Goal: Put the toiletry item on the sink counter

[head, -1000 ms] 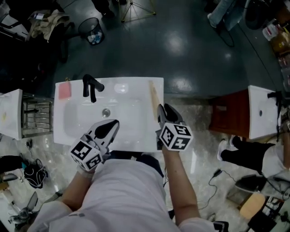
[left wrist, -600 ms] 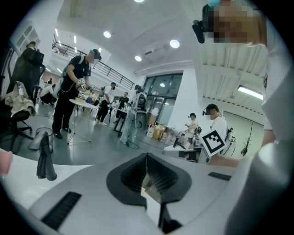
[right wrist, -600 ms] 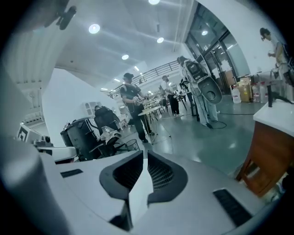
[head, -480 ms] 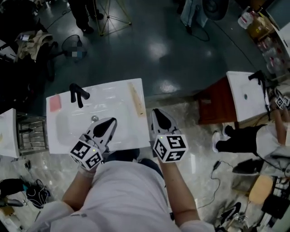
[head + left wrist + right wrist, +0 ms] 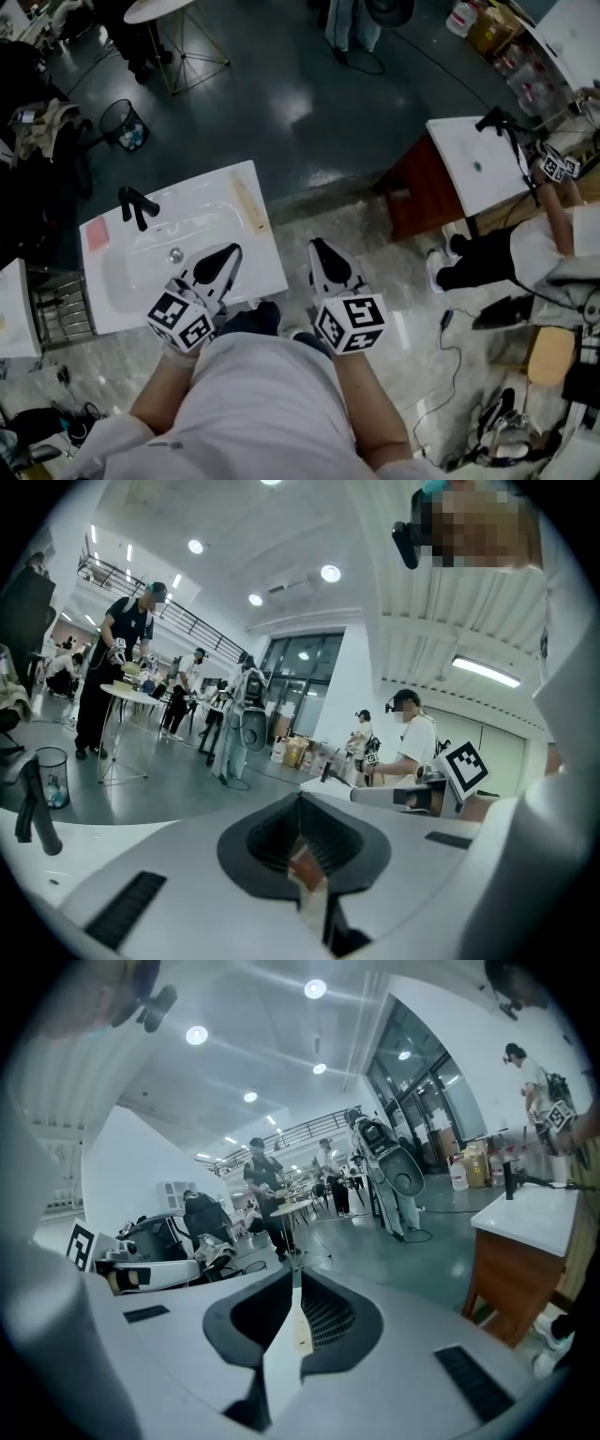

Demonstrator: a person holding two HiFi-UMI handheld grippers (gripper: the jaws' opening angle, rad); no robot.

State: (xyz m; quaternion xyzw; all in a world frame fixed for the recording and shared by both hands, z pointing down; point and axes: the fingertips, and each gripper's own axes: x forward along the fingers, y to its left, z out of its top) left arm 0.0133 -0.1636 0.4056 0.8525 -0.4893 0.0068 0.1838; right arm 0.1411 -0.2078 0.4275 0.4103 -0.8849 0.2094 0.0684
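Observation:
The white sink counter [image 5: 239, 253] lies at the left of the head view, with a black faucet [image 5: 136, 204] at its back. A long beige toiletry item [image 5: 249, 206] lies flat along the counter's right side, apart from both grippers. A pink block [image 5: 97, 234] sits on the back left corner. My left gripper [image 5: 230, 251] hovers over the counter's front edge, shut with nothing in it. My right gripper [image 5: 317, 246] is to the right of the counter, over the floor, shut and empty. In the right gripper view its jaws [image 5: 295, 1288] meet along one seam.
A second white sink on a brown cabinet [image 5: 469, 159] stands at the right, where another person's hand [image 5: 553, 164] works with a gripper. A wire rack [image 5: 56, 314] is to the left of my counter. A mesh bin [image 5: 125, 122] and a tripod table [image 5: 178, 37] stand beyond it.
My right gripper has closed and drawn back off the counter's right edge, away from the beige item. The head view has swung right, so the sink sits further left. The left gripper keeps its place.

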